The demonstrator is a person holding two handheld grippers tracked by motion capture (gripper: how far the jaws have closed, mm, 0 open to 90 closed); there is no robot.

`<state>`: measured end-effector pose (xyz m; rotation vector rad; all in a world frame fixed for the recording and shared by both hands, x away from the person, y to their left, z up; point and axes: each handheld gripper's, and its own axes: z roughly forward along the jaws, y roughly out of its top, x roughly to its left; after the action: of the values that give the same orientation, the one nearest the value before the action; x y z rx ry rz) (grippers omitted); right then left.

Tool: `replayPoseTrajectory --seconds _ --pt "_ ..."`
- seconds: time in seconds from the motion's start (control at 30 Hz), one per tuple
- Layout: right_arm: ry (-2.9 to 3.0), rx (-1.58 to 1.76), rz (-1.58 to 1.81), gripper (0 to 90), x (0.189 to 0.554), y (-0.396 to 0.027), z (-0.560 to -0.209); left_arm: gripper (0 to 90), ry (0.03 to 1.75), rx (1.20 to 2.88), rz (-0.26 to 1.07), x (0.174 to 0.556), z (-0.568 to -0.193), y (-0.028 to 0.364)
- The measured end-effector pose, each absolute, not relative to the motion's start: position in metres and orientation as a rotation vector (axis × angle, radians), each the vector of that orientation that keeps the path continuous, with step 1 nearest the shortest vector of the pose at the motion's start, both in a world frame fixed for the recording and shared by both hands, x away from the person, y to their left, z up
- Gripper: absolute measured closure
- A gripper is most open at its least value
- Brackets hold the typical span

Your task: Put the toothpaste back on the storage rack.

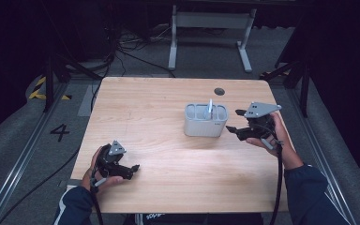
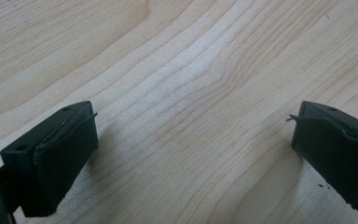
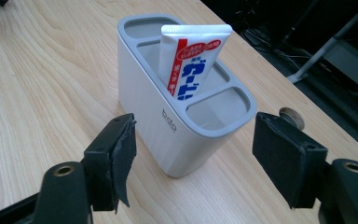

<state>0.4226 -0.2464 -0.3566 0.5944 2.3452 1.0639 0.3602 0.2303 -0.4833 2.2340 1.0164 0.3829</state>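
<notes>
Both grippers' fingers are spread, the right gripper (image 3: 193,154) just beside the holder (image 3: 168,121) (toothpaste tube (image 3: 191,60) inside), the left gripper (image 2: 191,154) over bare table (image 2: 177,70).

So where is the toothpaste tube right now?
The toothpaste tube stands upright in the middle compartment of the grey holder, right of the table's centre in the high view, just left of the right tool, whose jaws are open.

Grey-white three-slot holder (image 3: 168,116) upright, just ahead of the right gripper (image 3: 193,154), close but untouched. White toothpaste tube (image 3: 191,60) stands in its middle slot.
</notes>
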Motion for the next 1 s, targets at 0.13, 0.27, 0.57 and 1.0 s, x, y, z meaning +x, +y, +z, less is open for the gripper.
replayPoseTrajectory --seconds 0.13,0.27,0.57,1.0 --pt "2.335 0.604 1.045 30.1 0.416 -0.254 -0.361 0.8 1.017 2.233 0.382 0.360 -0.483 0.230" --pt "2.328 0.622 1.003 28.6 0.410 -0.263 -0.367 0.8 1.016 2.235 0.384 0.360 -0.483 0.230" --pt "2.329 0.650 0.950 26.2 0.394 -0.281 -0.387 0.6 1.013 2.234 0.380 0.361 -0.483 0.230" --pt "2.340 0.740 0.899 22.8 0.375 -0.314 -0.426 0.4 1.009 2.236 0.376 0.362 -0.483 0.230"
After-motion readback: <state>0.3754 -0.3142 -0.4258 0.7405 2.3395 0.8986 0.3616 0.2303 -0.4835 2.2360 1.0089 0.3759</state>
